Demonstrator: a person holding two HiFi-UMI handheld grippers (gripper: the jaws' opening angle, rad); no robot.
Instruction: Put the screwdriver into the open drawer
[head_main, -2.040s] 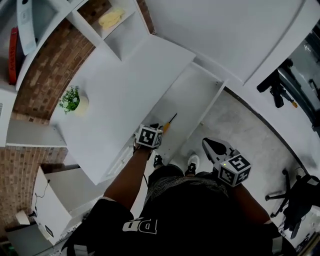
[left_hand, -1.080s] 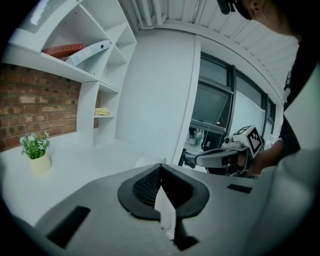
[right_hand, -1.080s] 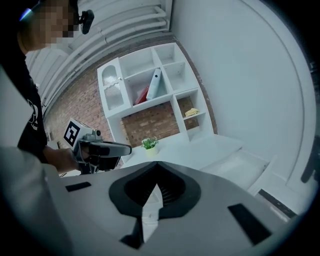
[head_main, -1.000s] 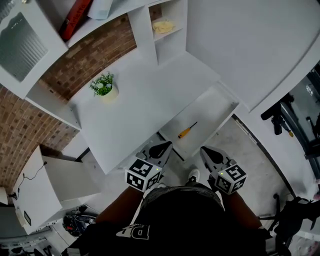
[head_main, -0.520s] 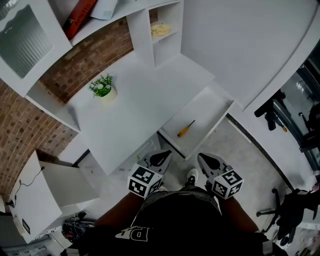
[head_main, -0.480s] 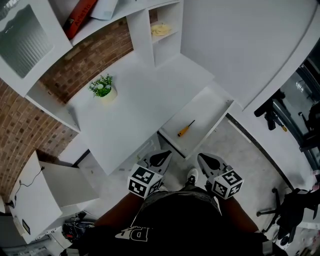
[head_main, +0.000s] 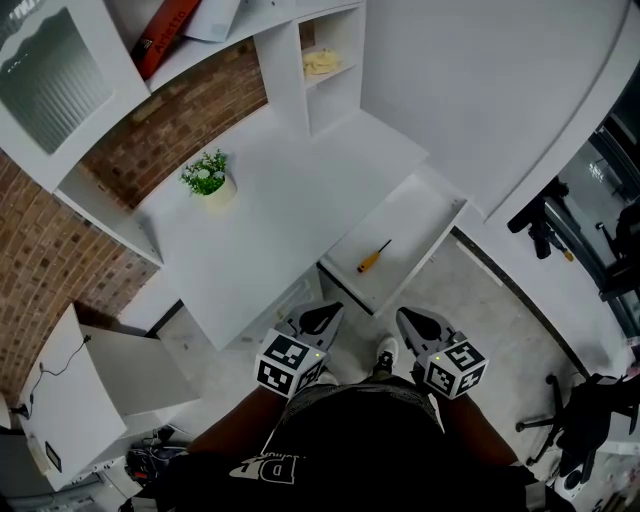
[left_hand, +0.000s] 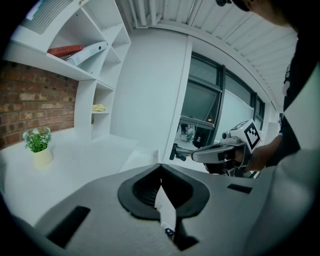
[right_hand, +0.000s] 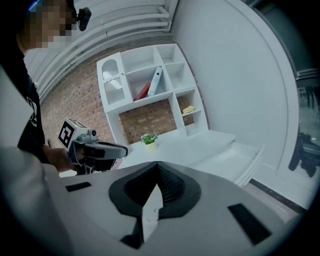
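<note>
Shelf unit (head_main: 335, 95): white, standing at the far end of the surface, beside a brick wall.
Surface (head_main: 290, 200): a white desk top carrying the plant.
Drawer (head_main: 412, 212): pulled open on the surface's right side, white inside.
Left tongs (head_main: 322, 314): clenched on nothing, held low in front of the person, near the drawer's front corner without touching it.
Right tongs (head_main: 408, 318): clenched and empty, level with the left pair.
Potted plant (head_main: 207, 176): small, green, upright near the surface's left edge.
Screwdriver (head_main: 371, 257): yellow handle, lying flat inside the drawer toward its near end, apart from the 2 tongs.
</note>
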